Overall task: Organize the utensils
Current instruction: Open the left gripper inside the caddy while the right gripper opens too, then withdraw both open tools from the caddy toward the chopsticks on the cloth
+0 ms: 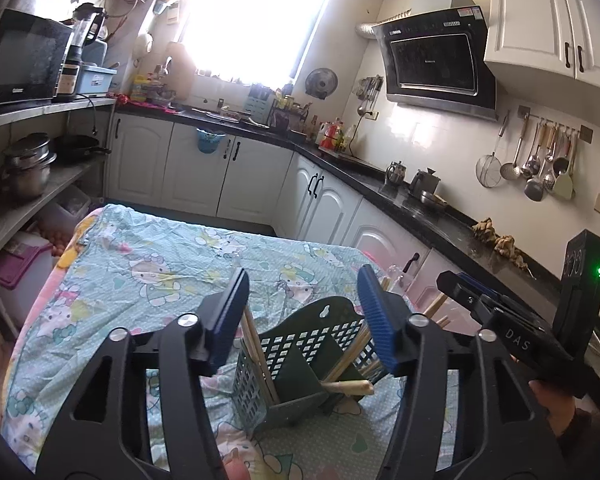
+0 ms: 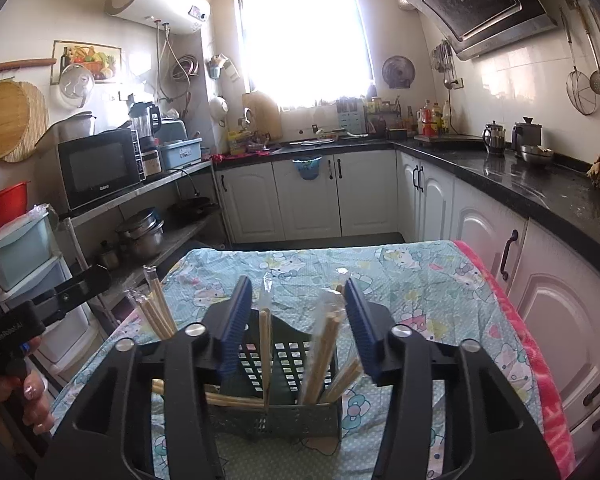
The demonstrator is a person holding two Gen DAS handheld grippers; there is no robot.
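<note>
Left gripper [image 1: 304, 312]: jaws spread wide, nothing between the blue pads, hovering just above the holder.
Right gripper [image 2: 298, 314]: jaws also wide apart and gripping nothing, poised over the same holder from the near side.
Utensil holder [image 2: 284, 364]: dark green perforated basket, standing on the cloth at the near middle of the table, divided into compartments.
Chopsticks [image 2: 326, 356]: pale wooden bundles, some in clear wrap, leaning upright in the holder; a few lie tilted across its near left part.
More chopsticks [image 2: 158, 308]: a bunch sticking up at the left, beside the left gripper's body.
Tablecloth [image 1: 148, 264]: light blue cartoon print, wrinkled, covering the table.
Counter [image 2: 540, 184]: black, along the right wall.
</note>
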